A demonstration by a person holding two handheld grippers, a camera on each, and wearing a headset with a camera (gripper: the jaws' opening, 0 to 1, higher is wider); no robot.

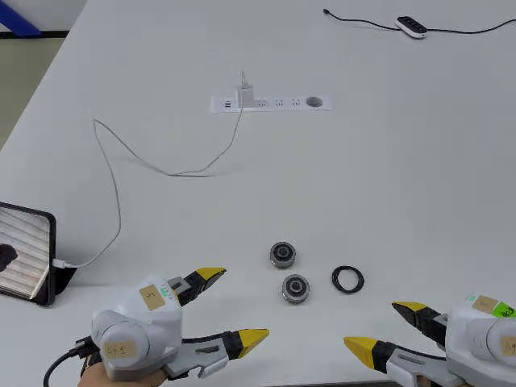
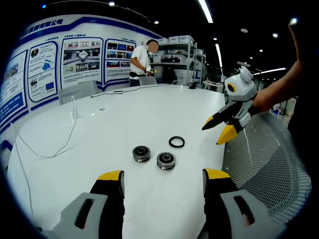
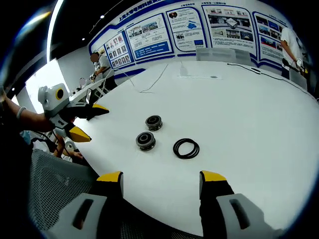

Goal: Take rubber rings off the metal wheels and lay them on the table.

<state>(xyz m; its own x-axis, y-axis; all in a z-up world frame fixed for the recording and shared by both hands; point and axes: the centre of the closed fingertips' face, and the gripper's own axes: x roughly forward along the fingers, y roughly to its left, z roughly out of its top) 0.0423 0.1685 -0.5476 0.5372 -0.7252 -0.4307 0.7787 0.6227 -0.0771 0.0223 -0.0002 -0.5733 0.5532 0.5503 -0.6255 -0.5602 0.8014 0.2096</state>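
Two metal wheels lie flat on the white table: one (image 1: 282,255) farther from me, the other (image 1: 296,288) nearer. The same pair appear as wheel (image 2: 141,153) and wheel (image 2: 166,160) in the left gripper view, and as wheel (image 3: 153,122) and wheel (image 3: 145,140) in the right gripper view. A black rubber ring (image 1: 347,279) (image 2: 176,142) (image 3: 186,148) lies loose on the table right of them. My left gripper (image 1: 231,307) (image 2: 162,178) is open at the near left, empty. My right gripper (image 1: 385,327) (image 3: 160,179) is open at the near right, empty.
A white power strip (image 1: 271,103) with a plugged charger sits mid-table; its cable (image 1: 118,185) runs to a tablet (image 1: 26,253) at the left edge. A small remote with a cord (image 1: 411,27) lies at the far right. A mesh chair (image 2: 269,164) stands beside the table edge.
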